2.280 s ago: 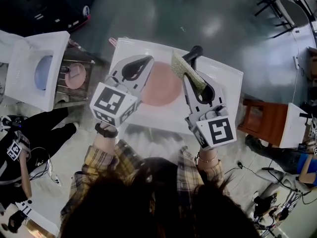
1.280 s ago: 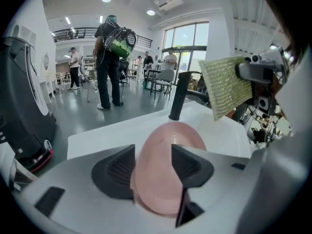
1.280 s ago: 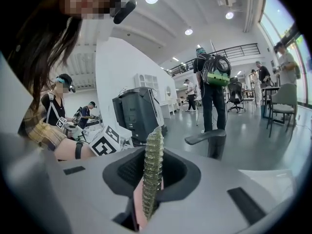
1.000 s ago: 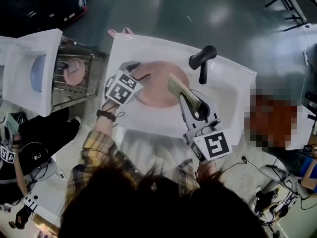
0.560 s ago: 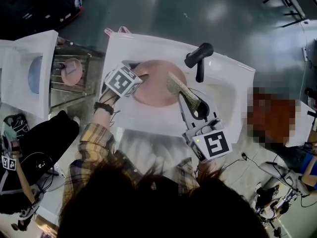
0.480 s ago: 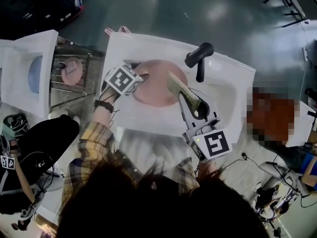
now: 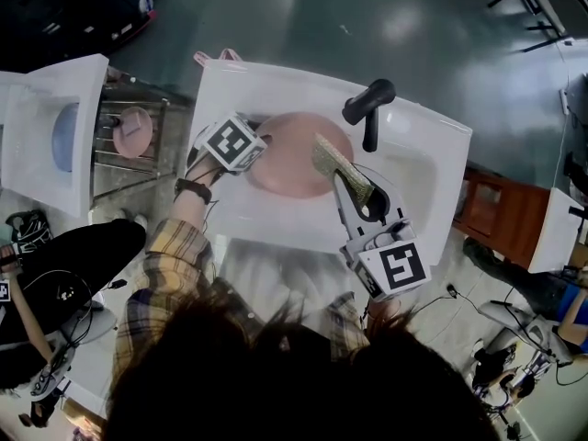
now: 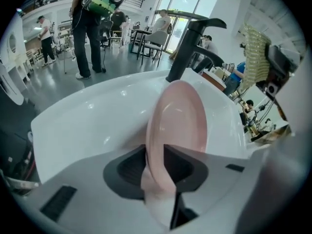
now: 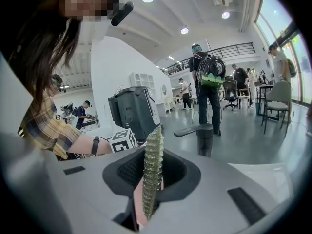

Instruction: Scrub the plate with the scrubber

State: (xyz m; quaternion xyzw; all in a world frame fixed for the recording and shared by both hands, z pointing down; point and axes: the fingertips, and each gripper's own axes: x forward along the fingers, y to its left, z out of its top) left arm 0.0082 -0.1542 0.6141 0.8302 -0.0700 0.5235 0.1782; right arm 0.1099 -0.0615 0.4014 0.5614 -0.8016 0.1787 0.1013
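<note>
A pink plate [image 7: 299, 154] lies in the white sink [image 7: 276, 85]. My left gripper [image 7: 260, 145] reaches down at the plate's left rim. Its jaws have just been closing, and in the left gripper view the plate [image 8: 178, 116] stands edge-on between the pads of the left gripper [image 8: 155, 155], which press on its rim. My right gripper [image 7: 342, 180] hovers over the plate's right side, shut on a flat yellow-green scrubber [image 7: 336, 165]. That scrubber [image 9: 152, 165] stands upright in the jaws of the right gripper [image 9: 148, 191].
A black faucet [image 7: 367, 108] stands at the sink's far right rim. Left of the sink are a wire rack [image 7: 138, 159] holding a pink dish [image 7: 134, 132] and a white bin [image 7: 50, 127]. A brown chair [image 7: 496, 214] stands to the right. People walk in the background.
My left gripper has come down from above the sink to the plate's left rim and tipped steeper. The right gripper with the scrubber has stayed put.
</note>
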